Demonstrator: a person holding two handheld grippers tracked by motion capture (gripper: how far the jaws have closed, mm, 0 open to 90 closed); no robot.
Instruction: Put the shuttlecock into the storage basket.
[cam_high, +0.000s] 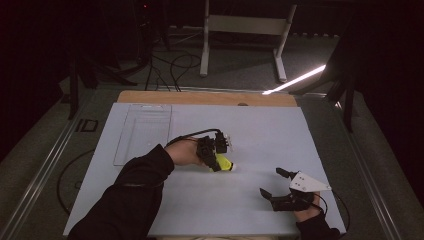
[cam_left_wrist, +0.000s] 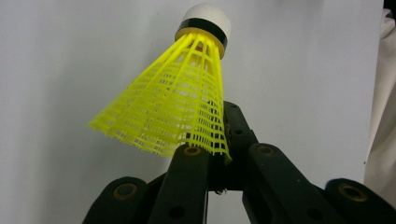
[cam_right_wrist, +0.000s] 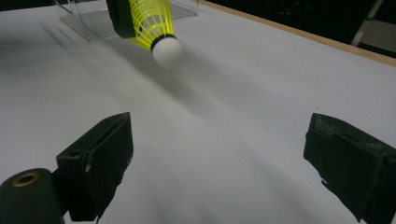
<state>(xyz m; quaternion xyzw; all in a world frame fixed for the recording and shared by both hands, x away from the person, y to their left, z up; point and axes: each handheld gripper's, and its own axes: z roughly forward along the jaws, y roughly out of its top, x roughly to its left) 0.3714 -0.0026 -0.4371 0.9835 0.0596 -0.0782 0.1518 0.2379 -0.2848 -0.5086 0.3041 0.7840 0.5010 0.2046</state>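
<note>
We see the shuttlecock cut off by the top edge in the right gripper view. In the high view, the left gripper hides most of its skirt.

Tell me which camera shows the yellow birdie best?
The left gripper view: the yellow birdie is big and sharp there, net skirt pinched in the left tongs. The high view shows a small yellow spot; the right gripper view shows its white tip and some skirt.
</note>
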